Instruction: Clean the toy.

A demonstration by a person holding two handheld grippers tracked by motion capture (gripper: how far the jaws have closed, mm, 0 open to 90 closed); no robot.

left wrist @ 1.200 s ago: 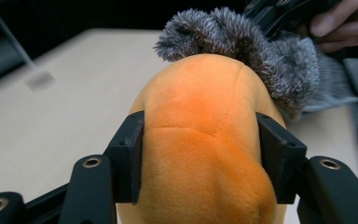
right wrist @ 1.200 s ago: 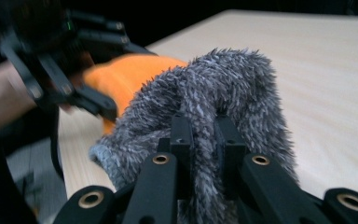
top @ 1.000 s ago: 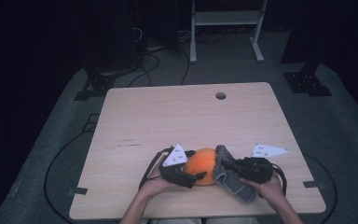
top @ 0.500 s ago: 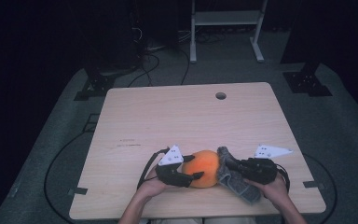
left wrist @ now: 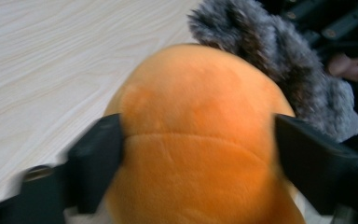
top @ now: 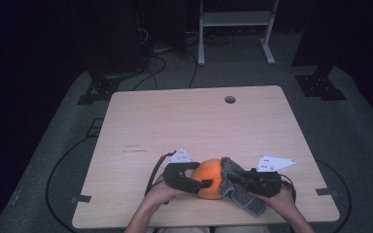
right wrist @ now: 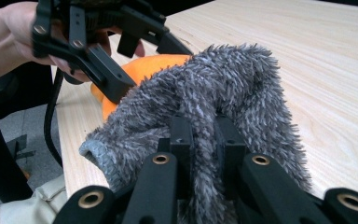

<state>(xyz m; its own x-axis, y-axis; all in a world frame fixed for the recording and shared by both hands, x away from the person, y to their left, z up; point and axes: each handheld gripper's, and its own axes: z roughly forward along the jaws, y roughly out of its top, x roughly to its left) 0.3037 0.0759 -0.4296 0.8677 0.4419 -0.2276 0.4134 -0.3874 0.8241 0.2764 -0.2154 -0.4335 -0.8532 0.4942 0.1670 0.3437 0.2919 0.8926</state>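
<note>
One orange plush ball (top: 210, 177), one grey fuzzy cloth (top: 237, 187).

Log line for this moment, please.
left gripper: jaws just reopening around orange plush | right gripper: shut on grey furry cloth | table

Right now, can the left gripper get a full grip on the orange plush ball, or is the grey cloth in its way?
Probably yes. The left gripper already has a jaw on each side of the orange plush ball, its jaws having just opened a little. The fuzzy grey cloth, pinched by the right gripper, lies on the ball's far side.
</note>
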